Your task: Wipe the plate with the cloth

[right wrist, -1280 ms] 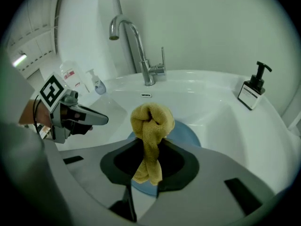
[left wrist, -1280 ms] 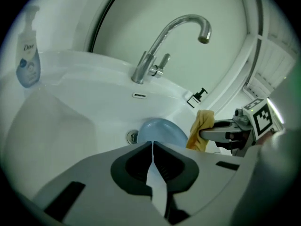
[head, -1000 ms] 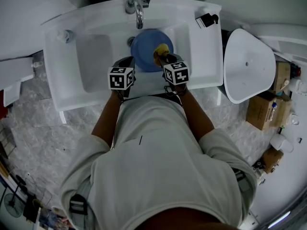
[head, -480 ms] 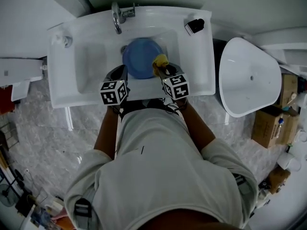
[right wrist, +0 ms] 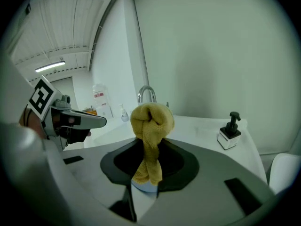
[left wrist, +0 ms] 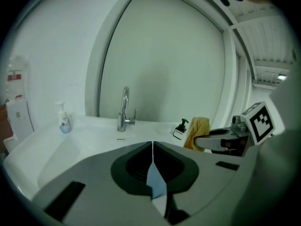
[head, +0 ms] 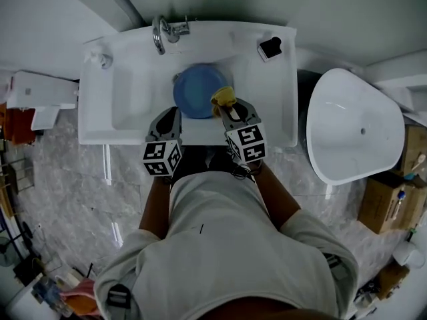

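Found plate [head: 199, 91] lying in the sink [head: 133, 85] basin just on the near side of faucet [head: 160, 32], probably low enough to sit steady under rubbing. Saw right gripper [right wrist: 148, 160] clenched on cloth [right wrist: 150, 121], bunched into a knob past the tips, near-right of faucet over plate's edge, likely so the wad meets it, not the jaws. Saw left gripper [left wrist: 153, 149] closed on nothing, near-left of faucet, seemingly parked clear.

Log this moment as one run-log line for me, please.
left gripper: shut, by plate edge | right gripper: shut on cloth, over plate edge | plate: in sink
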The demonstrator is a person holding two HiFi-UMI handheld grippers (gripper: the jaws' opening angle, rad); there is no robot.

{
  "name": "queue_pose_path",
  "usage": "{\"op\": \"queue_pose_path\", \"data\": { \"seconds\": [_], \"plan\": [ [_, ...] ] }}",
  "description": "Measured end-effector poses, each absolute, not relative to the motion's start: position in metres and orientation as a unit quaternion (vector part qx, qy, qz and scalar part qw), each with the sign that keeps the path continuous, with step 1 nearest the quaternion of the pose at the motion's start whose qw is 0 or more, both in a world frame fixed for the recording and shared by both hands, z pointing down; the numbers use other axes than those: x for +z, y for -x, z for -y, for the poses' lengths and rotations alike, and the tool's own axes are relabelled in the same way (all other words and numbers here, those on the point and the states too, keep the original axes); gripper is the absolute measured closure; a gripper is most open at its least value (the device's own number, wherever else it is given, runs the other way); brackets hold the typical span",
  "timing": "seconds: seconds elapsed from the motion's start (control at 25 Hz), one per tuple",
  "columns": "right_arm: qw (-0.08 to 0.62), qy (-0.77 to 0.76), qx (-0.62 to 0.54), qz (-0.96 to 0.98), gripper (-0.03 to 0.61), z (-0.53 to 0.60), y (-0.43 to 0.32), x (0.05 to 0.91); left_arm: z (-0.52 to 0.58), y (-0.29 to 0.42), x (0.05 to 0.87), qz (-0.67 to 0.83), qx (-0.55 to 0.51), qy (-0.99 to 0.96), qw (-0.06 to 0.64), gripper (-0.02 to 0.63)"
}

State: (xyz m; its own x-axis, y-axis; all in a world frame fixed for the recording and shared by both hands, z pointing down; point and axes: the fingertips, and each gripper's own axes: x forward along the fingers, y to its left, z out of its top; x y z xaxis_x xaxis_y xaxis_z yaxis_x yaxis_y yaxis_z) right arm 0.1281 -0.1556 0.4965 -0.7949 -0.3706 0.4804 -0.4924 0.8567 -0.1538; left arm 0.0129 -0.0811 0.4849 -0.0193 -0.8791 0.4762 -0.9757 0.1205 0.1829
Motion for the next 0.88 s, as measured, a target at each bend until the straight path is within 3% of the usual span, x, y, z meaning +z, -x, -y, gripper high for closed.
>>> {"op": "queue_pose_path", "data": {
  "seconds": [0.6,0.88],
  "plan": [
    [0.093,-0.311,0.029,0.945,0.492,0.180,-0.114,0.341,0.107,0.023,0.334,0.721,0.033,-0.688,0.077,0.589],
    [0.067,-0.309,0.008,0.949,0.492,0.172,-0.095,0.312,0.101,0.034,0.311,0.718,0.036,-0.694,0.041,0.589]
  ]
}}
